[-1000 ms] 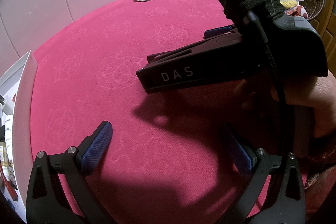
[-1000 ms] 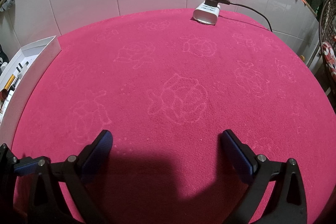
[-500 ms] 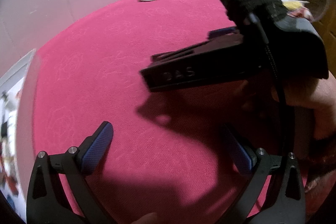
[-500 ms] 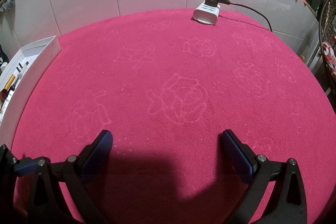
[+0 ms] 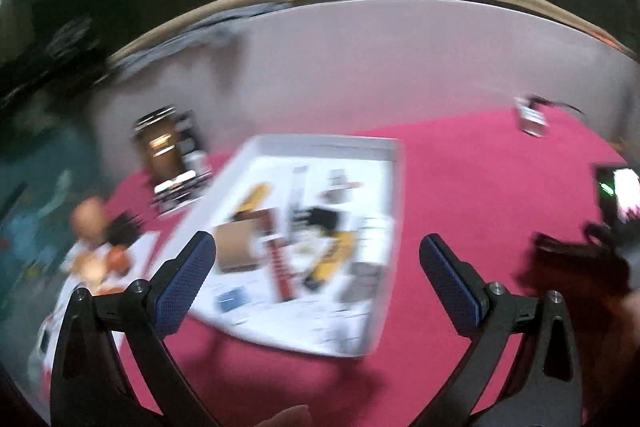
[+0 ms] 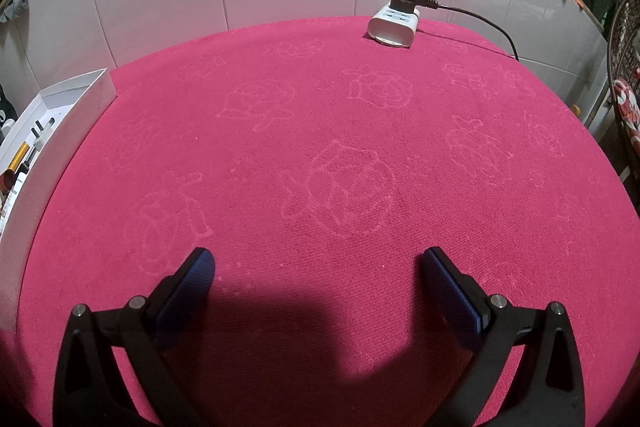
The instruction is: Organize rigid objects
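Small rigid objects (image 5: 304, 243), blurred, lie jumbled in a white tray (image 5: 394, 187) at the red surface's (image 6: 340, 147) left edge. They look light and stiff; pinch across narrow sides. Left gripper (image 5: 318, 269) and right gripper (image 6: 318, 281) both gape empty.

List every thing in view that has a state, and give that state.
left gripper: open, empty, above the tray
right gripper: open, empty, low over the cloth
white tray: lidless, holding many small items, too blurred to name
power strip: flat on the cloth, one black plug in it
red cloth: spread flat
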Tool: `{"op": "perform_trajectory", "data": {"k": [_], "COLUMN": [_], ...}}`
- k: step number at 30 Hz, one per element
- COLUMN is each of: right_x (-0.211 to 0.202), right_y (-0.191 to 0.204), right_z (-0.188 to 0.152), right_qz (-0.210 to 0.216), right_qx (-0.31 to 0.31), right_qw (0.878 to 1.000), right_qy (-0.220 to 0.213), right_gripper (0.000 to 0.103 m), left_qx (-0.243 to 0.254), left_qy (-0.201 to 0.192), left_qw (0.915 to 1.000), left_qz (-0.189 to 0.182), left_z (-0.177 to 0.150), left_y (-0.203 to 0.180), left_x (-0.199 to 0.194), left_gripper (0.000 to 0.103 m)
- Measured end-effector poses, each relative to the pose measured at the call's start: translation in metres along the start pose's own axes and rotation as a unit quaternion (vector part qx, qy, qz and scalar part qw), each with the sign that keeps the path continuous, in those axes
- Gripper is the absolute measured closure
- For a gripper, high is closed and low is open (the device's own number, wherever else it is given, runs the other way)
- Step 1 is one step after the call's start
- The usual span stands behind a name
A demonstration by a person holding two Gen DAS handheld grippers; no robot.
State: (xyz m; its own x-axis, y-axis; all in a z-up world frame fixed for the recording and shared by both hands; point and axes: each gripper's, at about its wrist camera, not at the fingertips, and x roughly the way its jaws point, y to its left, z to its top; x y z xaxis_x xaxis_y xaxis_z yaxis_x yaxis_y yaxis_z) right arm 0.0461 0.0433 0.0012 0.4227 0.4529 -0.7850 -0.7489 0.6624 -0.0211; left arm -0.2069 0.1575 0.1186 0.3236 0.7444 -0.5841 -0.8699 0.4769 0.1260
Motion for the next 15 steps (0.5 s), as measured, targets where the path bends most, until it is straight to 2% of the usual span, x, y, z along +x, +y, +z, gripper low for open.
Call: {"op": "perform_trajectory", "data": {"k": [3,5,9,15], "right_x": [-0.004,-0.018,-0.075,-0.159], "right_y": [-0.001,-0.004,-0.004,0.000], "right_z": [-0.001,-0.003,-0.004,-0.004], "right_qz": [0.009,0.024,0.076,0.116], "right_qx": [0.002,0.014,0.034,0.045], "right_qw": [1.000,0.999,0.991,0.960], "right_qy": [-0.008,-0.030,-0.110,-0.250], "right_gripper": [0.000,0.000,0.000,0.000], "left_qx": [-0.037,-0.041,-0.035,-0.041], "left_qy": [0.010,0.013,0.024,0.038], "left_qw": [0.9988,0.9981,0.9975,0.9966], "left_qz": [0.031,0.045,0.057,0.060], "left_z": [-0.003,-0.008,-0.013,-0.016], "left_y": [0.020,0.027,0.030,0.031], "left_x": [-0.003,-0.006,-0.008,0.002], "left_gripper": [0.000,0.000,0.000,0.000]}}
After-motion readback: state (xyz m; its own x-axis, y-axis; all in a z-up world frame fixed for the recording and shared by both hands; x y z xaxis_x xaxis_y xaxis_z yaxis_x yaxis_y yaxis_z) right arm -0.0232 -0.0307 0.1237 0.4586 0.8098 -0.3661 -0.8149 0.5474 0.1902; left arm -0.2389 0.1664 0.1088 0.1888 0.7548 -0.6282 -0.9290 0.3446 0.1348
